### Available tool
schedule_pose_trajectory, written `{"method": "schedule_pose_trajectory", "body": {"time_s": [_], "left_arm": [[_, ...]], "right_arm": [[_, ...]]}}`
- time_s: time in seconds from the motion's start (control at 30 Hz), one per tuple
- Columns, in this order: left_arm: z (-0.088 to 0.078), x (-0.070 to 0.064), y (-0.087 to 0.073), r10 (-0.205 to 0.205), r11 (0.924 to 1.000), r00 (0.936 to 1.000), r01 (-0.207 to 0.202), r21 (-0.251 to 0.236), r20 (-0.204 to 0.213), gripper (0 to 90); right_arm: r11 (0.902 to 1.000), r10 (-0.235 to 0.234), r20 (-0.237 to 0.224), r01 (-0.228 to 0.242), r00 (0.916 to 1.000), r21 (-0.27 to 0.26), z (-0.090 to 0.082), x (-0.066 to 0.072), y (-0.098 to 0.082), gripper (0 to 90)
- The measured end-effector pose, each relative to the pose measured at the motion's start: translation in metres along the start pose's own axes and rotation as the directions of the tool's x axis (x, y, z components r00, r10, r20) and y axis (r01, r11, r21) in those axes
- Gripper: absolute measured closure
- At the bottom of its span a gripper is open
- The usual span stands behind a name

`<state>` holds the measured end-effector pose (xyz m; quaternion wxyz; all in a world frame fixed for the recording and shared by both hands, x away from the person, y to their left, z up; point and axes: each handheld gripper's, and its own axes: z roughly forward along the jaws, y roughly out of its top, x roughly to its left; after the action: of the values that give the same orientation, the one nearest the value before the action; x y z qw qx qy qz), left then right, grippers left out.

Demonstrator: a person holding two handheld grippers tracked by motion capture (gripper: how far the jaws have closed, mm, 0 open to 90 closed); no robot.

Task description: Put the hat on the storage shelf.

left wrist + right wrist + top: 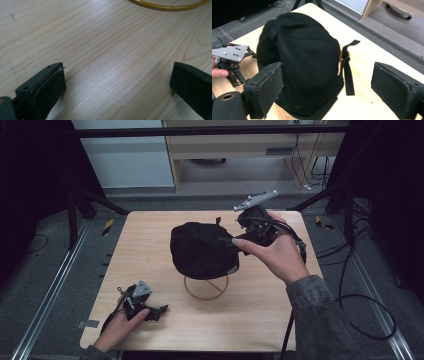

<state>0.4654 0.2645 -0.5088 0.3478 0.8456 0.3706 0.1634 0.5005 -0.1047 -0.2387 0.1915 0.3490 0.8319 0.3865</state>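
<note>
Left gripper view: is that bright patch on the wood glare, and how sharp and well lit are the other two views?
Left gripper view: soft glare on the table between the open jaws; grain sharp. High view: dim, dark surroundings, black cap shows little detail. Right gripper view: cap evenly lit, near jaws slightly soft.

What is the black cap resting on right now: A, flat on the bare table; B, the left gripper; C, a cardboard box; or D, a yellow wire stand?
D: in the high view the black cap sits raised on a yellow wire stand whose ring base rests on the table beneath it, well apart from the left gripper.
</note>
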Motion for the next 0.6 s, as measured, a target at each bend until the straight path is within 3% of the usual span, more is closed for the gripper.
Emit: {"method": "schedule_pose_trajectory", "body": {"time_s": [0.6], "left_arm": [[0.000, 0.000, 0.000, 0.000, 1.0000, 1.0000, 0.000, -0.001, 0.000, 0.0]], "right_arm": [[0.9986, 0.003, 0.037, -0.001, 0.9993, -0.052, -0.020, -0.012, -0.018, 5.1]]}}
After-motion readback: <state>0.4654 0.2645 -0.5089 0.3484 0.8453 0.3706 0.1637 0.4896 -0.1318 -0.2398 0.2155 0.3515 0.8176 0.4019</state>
